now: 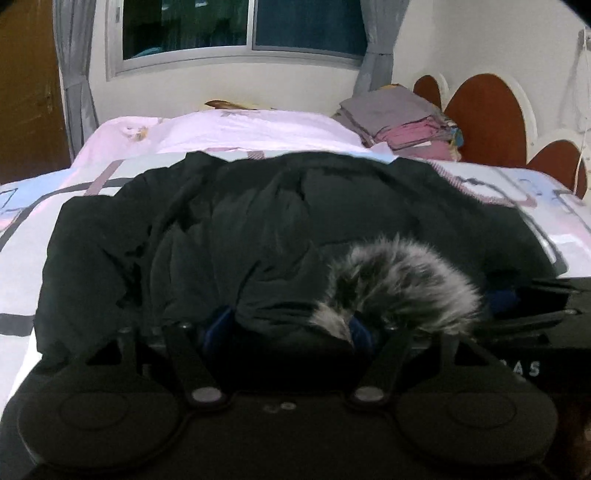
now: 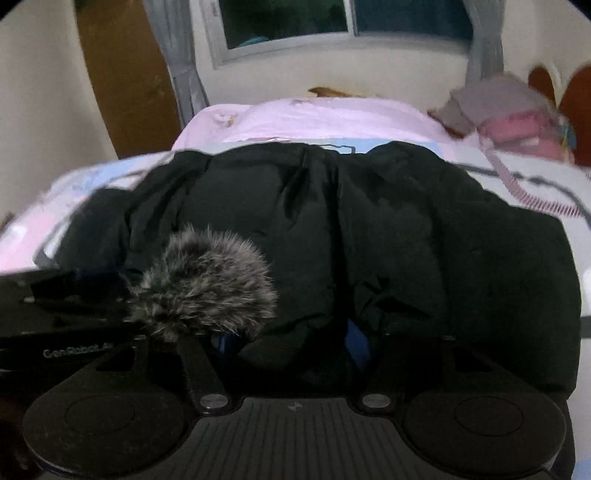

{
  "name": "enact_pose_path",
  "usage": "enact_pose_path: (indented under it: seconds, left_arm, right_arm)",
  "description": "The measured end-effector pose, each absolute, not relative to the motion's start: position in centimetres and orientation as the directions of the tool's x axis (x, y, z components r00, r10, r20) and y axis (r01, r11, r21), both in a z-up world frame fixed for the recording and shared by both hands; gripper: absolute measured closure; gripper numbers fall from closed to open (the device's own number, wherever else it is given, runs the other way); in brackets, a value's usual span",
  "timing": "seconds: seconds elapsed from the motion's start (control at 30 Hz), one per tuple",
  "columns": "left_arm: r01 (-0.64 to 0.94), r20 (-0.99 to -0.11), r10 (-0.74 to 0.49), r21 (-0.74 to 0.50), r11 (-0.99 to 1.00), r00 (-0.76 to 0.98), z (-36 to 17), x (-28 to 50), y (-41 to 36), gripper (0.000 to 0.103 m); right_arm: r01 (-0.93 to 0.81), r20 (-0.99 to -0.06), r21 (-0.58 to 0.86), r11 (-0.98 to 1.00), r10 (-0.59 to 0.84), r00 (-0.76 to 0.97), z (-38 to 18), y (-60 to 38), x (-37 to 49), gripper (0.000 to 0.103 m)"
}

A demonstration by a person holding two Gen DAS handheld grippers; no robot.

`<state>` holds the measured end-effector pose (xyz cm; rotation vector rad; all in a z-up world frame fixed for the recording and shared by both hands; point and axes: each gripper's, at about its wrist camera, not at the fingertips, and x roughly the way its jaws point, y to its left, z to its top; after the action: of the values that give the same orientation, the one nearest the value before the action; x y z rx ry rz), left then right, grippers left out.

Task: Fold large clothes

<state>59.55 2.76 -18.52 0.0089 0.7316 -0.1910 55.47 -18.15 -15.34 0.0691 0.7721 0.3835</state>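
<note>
Pinching 1 black coat (image 1: 258, 229) w/ 1 fur tuft (image 1: 399, 284): left gripper (image 1: 288, 328), right gripper (image 2: 291, 343), 1 bed (image 1: 258, 129).

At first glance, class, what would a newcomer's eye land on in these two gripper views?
A bulky black padded coat sprawls over the pale patterned bedspread, filling the middle of both views. Its grey fur trim bunches at the near edge, between the two grippers. At the far right, by the headboard, sits a stack of folded clothes, with a dark window on the wall behind the bed.
</note>
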Motion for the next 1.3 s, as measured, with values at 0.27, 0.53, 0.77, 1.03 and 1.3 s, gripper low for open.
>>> enact_pose_path:
  seconds: [0.27,0.53,0.77,1.03,1.3]
  left_arm:
    - [0.228,-0.681,-0.175,-0.012,0.974,0.711,-15.6,57.4,3.1,0.037]
    - [0.225,-0.7,-0.155,0.009,0.974,0.697,-17.4,56.4,2.4,0.027]
    - [0.207,-0.702,-0.128,0.028,0.978,0.7,-18.2,56.3,1.8,0.027]
    - [0.207,-0.65,-0.092,0.103,0.973,0.754,-14.7,52.0,3.5,0.0]
    - [0.171,-0.667,-0.056,0.107,0.979,0.742,-13.8,39.5,15.5,0.01]
  right_arm:
    - [-0.32,-0.649,0.18,0.93,0.357,0.672,-11.0,-19.4,52.7,0.044]
    - [-0.283,-0.739,0.193,0.939,0.329,0.588,-13.6,-19.1,53.0,0.045]
    - [-0.289,-0.717,0.198,0.937,0.339,0.609,-14.9,-19.3,52.6,0.045]
    - [-0.284,-0.677,0.207,0.936,0.347,0.649,-9.7,-22.0,49.4,0.011]
    - [-0.18,-0.677,0.34,0.923,0.373,0.635,-8.3,-34.5,36.7,0.014]
